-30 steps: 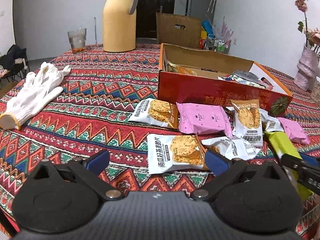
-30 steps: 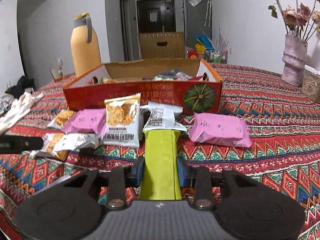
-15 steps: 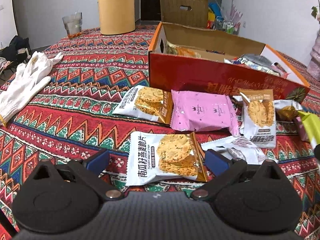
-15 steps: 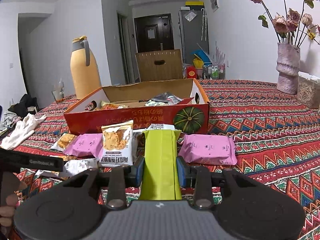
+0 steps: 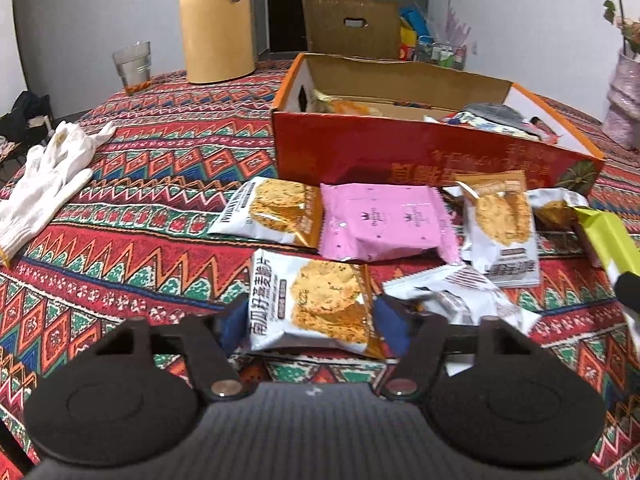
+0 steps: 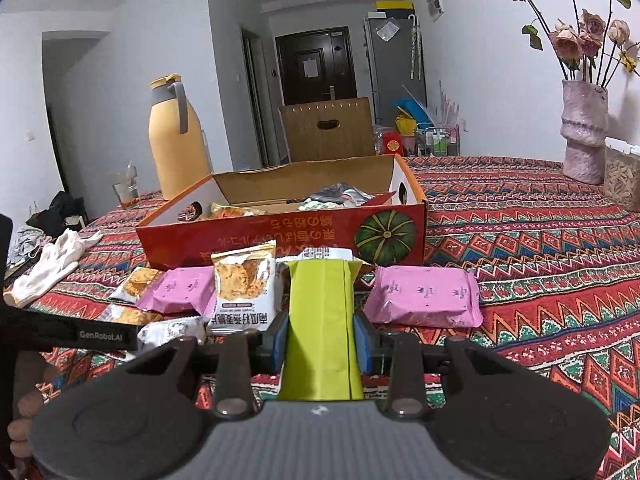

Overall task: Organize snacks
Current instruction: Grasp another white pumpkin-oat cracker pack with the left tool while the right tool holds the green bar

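Cracker packet (image 5: 316,300): white wrapper, orange edge, round crackers pictured.

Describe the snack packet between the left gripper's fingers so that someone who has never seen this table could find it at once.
Start at the red cardboard box on the patterned tablecloth. A row of packets lies in front of it; nearer still lies the cracker packet, between the left gripper's blue pads. Unlike the pink packet behind it, it is white with round crackers pictured.
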The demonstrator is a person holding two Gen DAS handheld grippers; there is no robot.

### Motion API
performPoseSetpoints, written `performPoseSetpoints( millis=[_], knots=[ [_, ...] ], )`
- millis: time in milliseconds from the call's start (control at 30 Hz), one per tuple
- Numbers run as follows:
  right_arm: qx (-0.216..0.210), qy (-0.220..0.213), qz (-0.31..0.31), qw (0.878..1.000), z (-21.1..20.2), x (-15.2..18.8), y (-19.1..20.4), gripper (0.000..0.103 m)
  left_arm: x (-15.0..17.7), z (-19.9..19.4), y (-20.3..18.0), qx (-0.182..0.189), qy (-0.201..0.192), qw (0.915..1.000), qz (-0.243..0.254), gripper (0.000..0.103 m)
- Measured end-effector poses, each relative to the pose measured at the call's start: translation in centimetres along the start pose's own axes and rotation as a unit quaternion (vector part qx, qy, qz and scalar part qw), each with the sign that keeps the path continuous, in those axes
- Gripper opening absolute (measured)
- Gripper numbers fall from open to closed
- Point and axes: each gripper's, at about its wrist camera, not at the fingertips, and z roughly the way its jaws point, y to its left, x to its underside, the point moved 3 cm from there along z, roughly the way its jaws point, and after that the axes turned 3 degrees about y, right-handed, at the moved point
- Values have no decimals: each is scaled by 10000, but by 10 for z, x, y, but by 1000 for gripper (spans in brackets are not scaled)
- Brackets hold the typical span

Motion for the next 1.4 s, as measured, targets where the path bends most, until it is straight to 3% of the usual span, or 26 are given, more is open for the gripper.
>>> performPoseSetpoints(
  millis=[233,267,333,400,533,633,767,800,1267,1400],
  knots=[
    [7,-105,-49,9999,-10,-3,4,33,-1,-13,4,81,-131,9999,-39,60],
    [7,-129,-58,9999,-11,-4,5,33,-2,-17,4,92,-182,9998,-39,51],
    [6,-177,-77,9998,-15,-5,7,33,-4,-23,7,154,-237,9996,-56,48],
    [4,-220,-95,9997,-19,-6,9,33,-5,-30,8,182,-321,9993,-33,38],
    [-3,-283,-122,9995,-24,-9,12,33,-6,-37,9,205,-396,9990,-42,37],
    [1,-293,-139,9995,-27,-8,13,33,-4,-38,13,202,-401,9990,-89,43],
    [34,-278,-142,9995,-28,-7,13,33,-2,-35,19,186,-364,9990,-168,73],
    [40,-269,-139,9995,-27,-7,13,33,-2,-33,20,166,-352,9991,-180,76],
    [12,-46,-11,10000,-9,1,3,33,3,1,5,53,74,10000,-19,91],
    [-30,-10,0,10000,-6,2,2,33,5,3,3,32,13,10000,46,87]
  ],
)
